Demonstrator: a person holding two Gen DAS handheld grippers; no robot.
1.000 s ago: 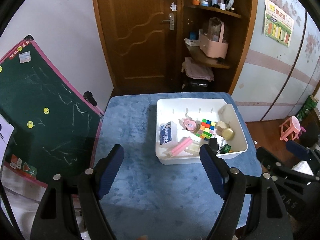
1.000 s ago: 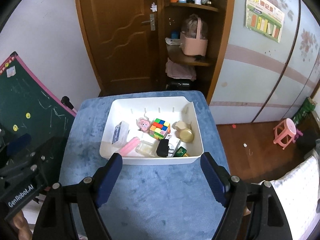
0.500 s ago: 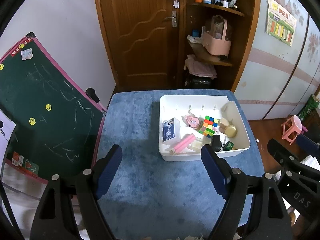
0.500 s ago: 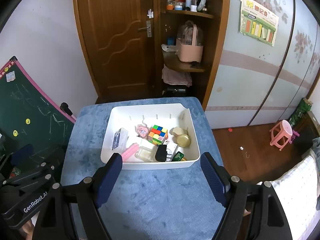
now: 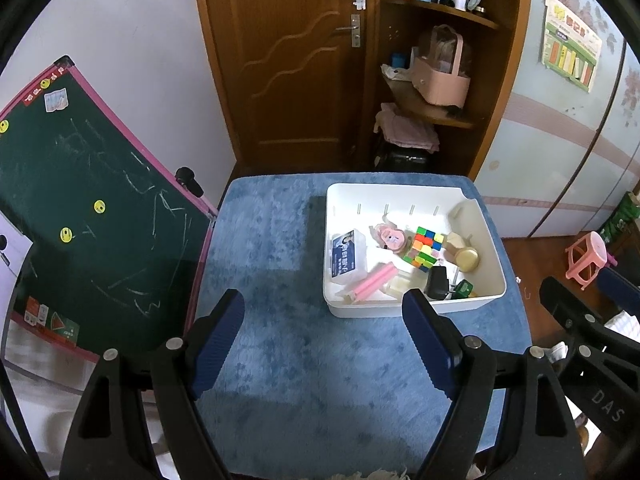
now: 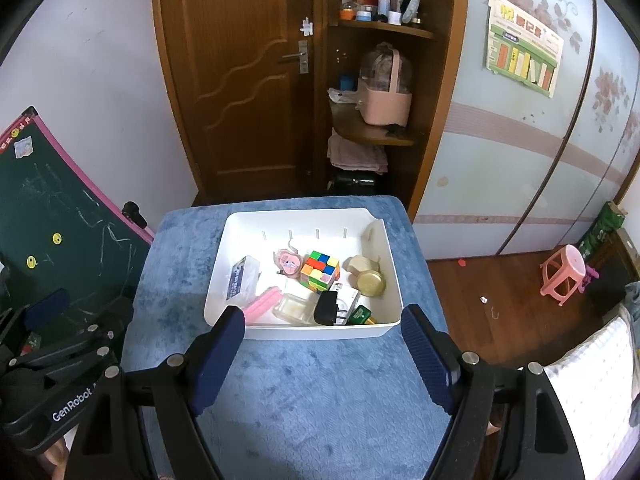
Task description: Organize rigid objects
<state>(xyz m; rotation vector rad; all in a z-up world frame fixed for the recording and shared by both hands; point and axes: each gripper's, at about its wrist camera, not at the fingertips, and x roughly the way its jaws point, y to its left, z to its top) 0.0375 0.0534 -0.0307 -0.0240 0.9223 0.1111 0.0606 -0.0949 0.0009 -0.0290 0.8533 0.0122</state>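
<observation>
Both tongs, left (image 5: 323, 325) and right (image 6: 322, 344), gape wide and empty over the fuzzy blue desk (image 5: 280, 352); glossy white plastic bin (image 6: 390, 256) sits near its far-right corner.

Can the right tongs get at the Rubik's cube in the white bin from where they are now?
Probably yes. The right tongs are open and empty above the blue cloth, facing the white bin. The Rubik's cube sits uncovered mid-bin; only the bin's near wall must be cleared.
</observation>
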